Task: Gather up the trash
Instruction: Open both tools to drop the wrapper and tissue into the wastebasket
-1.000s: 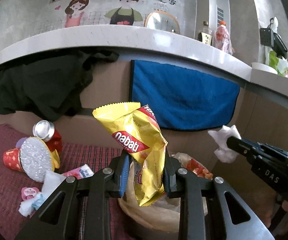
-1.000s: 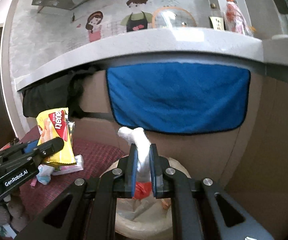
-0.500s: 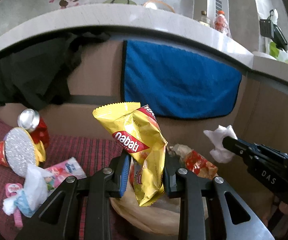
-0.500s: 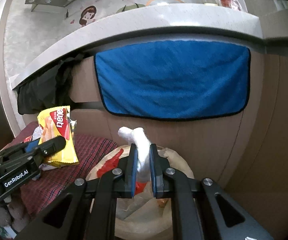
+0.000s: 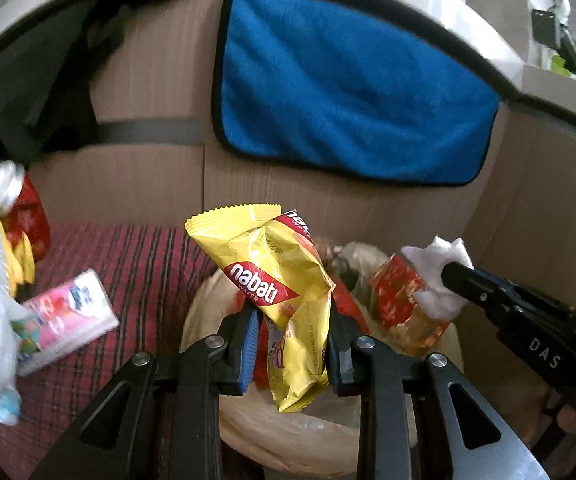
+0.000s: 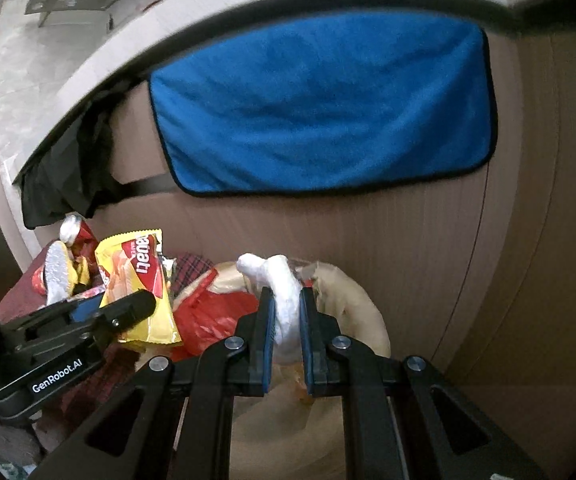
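Holding two pieces of trash above one lined bin (image 5: 208,312): left gripper (image 5: 291,344) fingers clamp a yellow wafer wrapper (image 5: 272,276), right gripper (image 6: 286,340) fingers pinch a white tissue (image 6: 284,300). Next, probably spreading both pairs lets each drop inside. One red can (image 5: 24,208) waits on the striped cloth (image 5: 148,264).

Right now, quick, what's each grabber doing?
Left gripper: closed on the yellow wafer wrapper.
Right gripper: closed on the white crumpled tissue.
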A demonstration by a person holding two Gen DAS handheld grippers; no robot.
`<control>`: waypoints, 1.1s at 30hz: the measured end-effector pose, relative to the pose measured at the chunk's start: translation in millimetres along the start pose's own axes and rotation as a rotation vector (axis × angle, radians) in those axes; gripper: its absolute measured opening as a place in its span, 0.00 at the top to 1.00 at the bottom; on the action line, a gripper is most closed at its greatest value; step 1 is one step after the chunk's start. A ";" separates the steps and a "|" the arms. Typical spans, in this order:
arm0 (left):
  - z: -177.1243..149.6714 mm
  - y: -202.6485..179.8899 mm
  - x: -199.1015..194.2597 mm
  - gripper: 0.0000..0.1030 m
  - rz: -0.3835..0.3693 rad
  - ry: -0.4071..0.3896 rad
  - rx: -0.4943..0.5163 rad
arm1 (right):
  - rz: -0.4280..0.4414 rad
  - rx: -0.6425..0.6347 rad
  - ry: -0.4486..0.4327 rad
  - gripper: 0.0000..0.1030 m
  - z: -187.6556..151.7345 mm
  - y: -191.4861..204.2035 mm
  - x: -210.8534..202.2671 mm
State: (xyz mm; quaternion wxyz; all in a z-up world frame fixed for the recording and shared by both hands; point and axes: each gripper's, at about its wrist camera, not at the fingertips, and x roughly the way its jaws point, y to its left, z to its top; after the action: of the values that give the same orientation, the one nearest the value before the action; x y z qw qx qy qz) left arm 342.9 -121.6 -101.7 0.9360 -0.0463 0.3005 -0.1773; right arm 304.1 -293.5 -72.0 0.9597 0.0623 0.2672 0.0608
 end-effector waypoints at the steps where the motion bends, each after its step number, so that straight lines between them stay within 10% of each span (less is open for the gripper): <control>1: -2.1 0.5 4.0 0.72 0.002 0.012 -0.001 | 0.003 0.010 0.011 0.89 -2.5 -2.6 5.2; 23: -10.9 16.7 58.2 0.71 0.014 0.178 -0.029 | 0.003 0.047 0.139 0.88 -37.4 -18.2 56.0; 33: -6.4 17.8 39.4 0.50 -0.050 0.147 -0.065 | -0.003 0.019 0.125 0.73 -33.1 -13.5 48.3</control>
State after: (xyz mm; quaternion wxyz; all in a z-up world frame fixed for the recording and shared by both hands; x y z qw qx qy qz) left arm 374.5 -119.0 -131.8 0.9047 -0.0709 0.3727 -0.1938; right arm 329.1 -296.7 -126.6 0.9407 0.0670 0.3271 0.0606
